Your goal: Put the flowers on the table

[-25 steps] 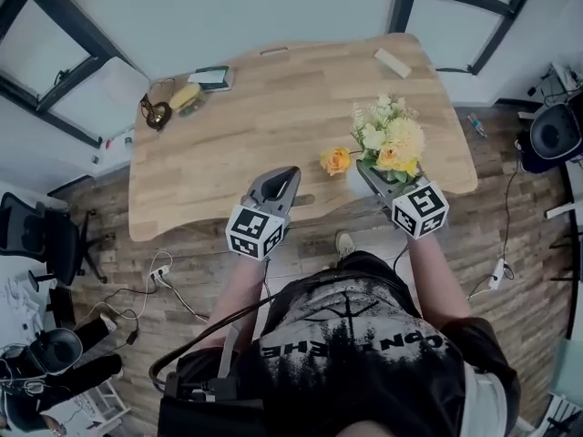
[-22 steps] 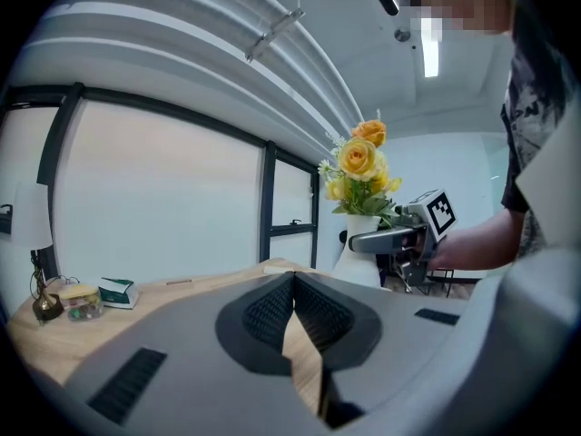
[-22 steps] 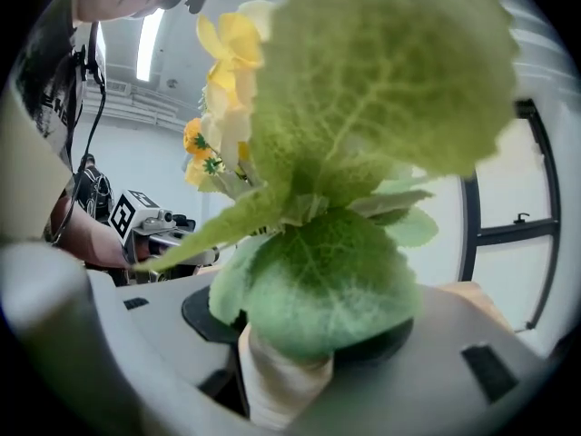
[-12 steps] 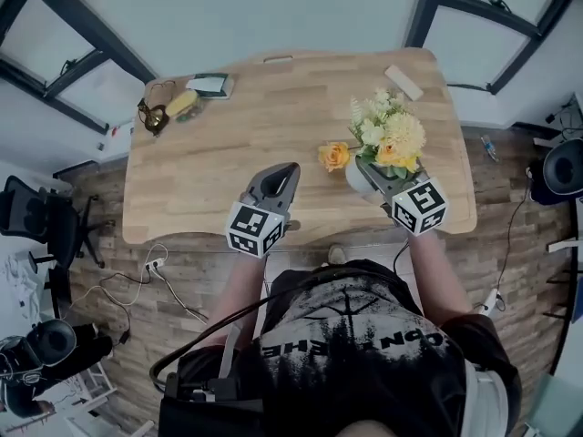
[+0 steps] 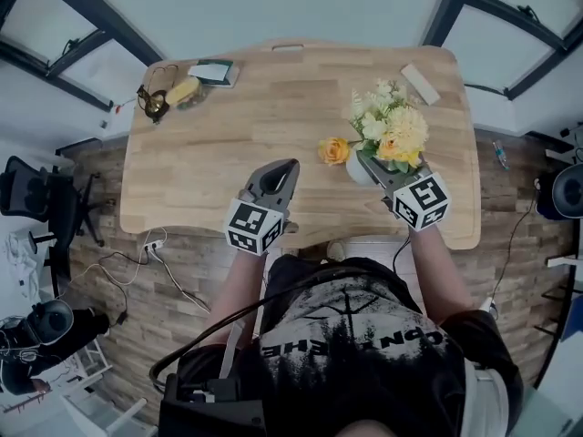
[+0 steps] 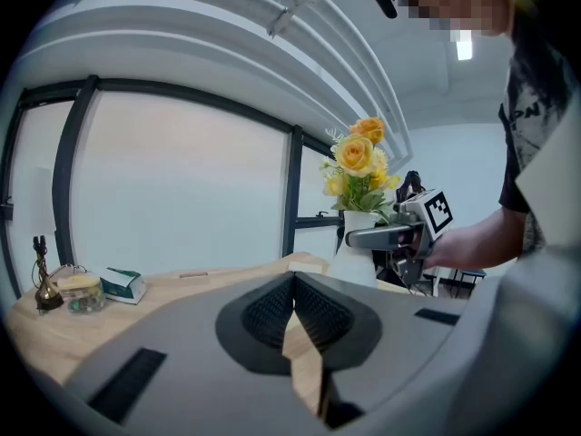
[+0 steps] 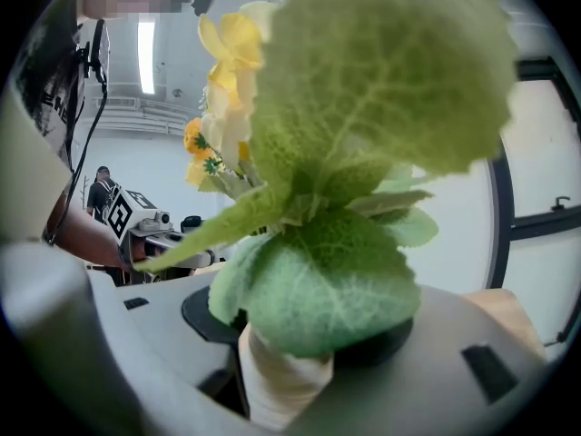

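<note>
Shirt print (image 5: pixel 364 344): large pale letters across the chest, upside down in the head view; single letters such as H, O and N show, but no whole word can be read.
Shirt sleeve (image 7: pixel 50 103): a few pale letters, turned sideways in the right gripper view, not readable with certainty.
Left cube (image 5: pixel 254 228): black-and-white square markers, a code pattern, no letters or numbers.
Right cube (image 5: pixel 421 202): the same kind of square markers, no letters or numbers.
Green-and-white box (image 5: pixel 211 71): print too small to read.
</note>
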Demonstrator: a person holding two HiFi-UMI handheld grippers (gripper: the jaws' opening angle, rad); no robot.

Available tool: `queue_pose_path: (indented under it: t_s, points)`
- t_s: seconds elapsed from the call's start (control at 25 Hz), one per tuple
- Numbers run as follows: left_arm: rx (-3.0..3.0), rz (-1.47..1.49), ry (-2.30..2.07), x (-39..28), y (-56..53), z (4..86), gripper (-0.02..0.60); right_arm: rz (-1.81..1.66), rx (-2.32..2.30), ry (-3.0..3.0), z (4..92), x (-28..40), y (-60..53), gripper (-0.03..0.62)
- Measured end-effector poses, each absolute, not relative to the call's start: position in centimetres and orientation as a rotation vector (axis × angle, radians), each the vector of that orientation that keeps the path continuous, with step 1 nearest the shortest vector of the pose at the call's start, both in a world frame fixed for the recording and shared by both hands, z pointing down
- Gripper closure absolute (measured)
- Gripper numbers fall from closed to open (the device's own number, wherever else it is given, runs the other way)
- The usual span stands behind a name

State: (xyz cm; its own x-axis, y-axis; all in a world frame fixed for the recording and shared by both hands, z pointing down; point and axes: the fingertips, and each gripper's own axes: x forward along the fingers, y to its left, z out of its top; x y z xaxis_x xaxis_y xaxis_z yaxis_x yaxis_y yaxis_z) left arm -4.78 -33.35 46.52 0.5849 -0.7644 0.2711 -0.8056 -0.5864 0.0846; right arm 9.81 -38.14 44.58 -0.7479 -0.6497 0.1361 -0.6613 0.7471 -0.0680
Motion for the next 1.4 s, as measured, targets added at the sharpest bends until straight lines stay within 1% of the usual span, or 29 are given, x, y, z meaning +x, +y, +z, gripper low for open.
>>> queue_pose_path:
  t_s: [0.2,0.4,0.8,1.0,1.24,1.4]
  points:
    - [2.629,0.341,-1.253,-4.6,-34.7,47.3,0.568,0.16,1.076,-2.83,45.2,9.1,-39.9,0.341]
    - [2.632,0.359,-1.189,-5.9,-36.1,48.0,0.568,0.185,1.048,-2.806,46.5,6.3,-41.2,0.341]
    - [2.618,0.367,-1.088,-4.9,-37.7,49.3,0.568,0.177,1.047,-2.803,49.1,4.8,-42.7,0.341]
    - [2.588,0.412,-1.041,-5.2,-37.5,51.2,0.568,0.188,1.08,-2.811,50.7,3.9,-43.2,0.341]
    - [2.572,0.418,-0.991,-4.6,-38.3,53.4,0.568,0.1,1.143,-2.794,52.2,3.7,-45.3,0.341]
    - [2.552,0.425,-0.954,-4.9,-39.0,55.1,0.568,0.121,1.168,-2.781,54.3,2.9,-46.1,0.341]
